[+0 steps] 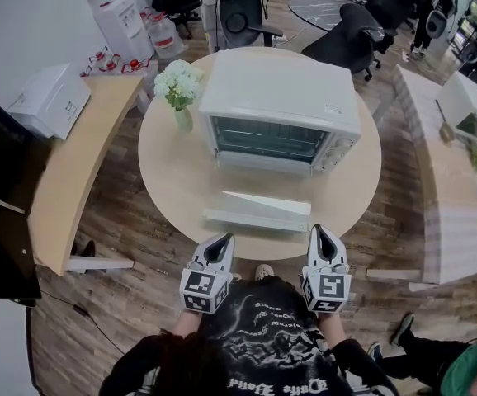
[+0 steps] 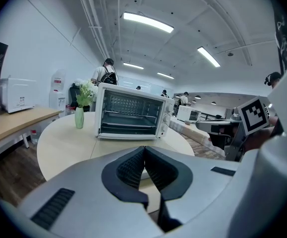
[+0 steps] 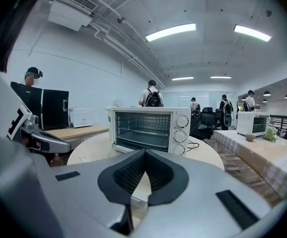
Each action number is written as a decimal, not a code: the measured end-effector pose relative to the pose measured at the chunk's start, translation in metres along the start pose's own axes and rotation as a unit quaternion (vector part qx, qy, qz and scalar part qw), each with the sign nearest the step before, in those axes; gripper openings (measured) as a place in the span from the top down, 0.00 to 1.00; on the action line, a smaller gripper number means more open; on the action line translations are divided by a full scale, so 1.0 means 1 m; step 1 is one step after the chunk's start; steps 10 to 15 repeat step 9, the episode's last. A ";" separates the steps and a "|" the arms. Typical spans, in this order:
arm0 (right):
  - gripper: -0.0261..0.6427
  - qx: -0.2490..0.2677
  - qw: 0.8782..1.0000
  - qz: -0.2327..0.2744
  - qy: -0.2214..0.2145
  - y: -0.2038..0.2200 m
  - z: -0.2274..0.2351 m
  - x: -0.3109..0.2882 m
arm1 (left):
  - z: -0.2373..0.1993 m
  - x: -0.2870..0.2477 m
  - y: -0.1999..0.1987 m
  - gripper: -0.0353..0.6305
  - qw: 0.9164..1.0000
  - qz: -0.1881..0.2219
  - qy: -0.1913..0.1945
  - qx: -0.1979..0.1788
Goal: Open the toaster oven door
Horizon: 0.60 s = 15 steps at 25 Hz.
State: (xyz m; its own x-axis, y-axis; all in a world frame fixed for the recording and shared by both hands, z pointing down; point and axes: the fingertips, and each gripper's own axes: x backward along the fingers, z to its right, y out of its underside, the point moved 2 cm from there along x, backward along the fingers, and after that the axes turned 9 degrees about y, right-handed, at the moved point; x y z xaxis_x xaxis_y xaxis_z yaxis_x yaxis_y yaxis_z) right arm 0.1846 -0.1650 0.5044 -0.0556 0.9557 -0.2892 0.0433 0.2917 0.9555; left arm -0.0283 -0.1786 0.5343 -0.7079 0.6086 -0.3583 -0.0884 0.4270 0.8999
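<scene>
A white toaster oven (image 1: pixel 281 106) stands on the round beige table (image 1: pixel 168 180), its front towards me. Its door (image 1: pixel 265 162) looks folded down flat below the opening, and the racks inside show in both gripper views (image 2: pixel 129 114) (image 3: pixel 148 125). A flat white oblong piece (image 1: pixel 257 210) lies on the table between the oven and me. My left gripper (image 1: pixel 221 239) (image 2: pixel 144 148) and right gripper (image 1: pixel 319 231) (image 3: pixel 144 151) hover side by side at the table's near edge, well short of the oven. Both are shut with nothing between the pads.
A green vase of white flowers (image 1: pixel 178 89) stands left of the oven. A curved wooden desk (image 1: pixel 77 163) with a white appliance (image 1: pixel 50 99) is at the left, a long table (image 1: pixel 453 188) at the right. Office chairs (image 1: pixel 350 40) and people stand behind.
</scene>
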 end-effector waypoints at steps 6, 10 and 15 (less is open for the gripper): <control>0.95 -0.001 1.000 -0.004 -0.007 0.002 -0.001 -0.001 | 0.002 0.001 0.001 0.92 1.000 -0.003 -0.001 -0.002; 0.95 0.002 1.000 -0.005 -0.012 0.003 -0.002 -0.001 | 0.002 0.000 0.001 0.92 1.000 -0.004 -0.003 -0.001; 0.95 0.002 1.000 -0.005 -0.012 0.003 -0.002 -0.001 | 0.002 0.000 0.001 0.92 1.000 -0.004 -0.003 -0.001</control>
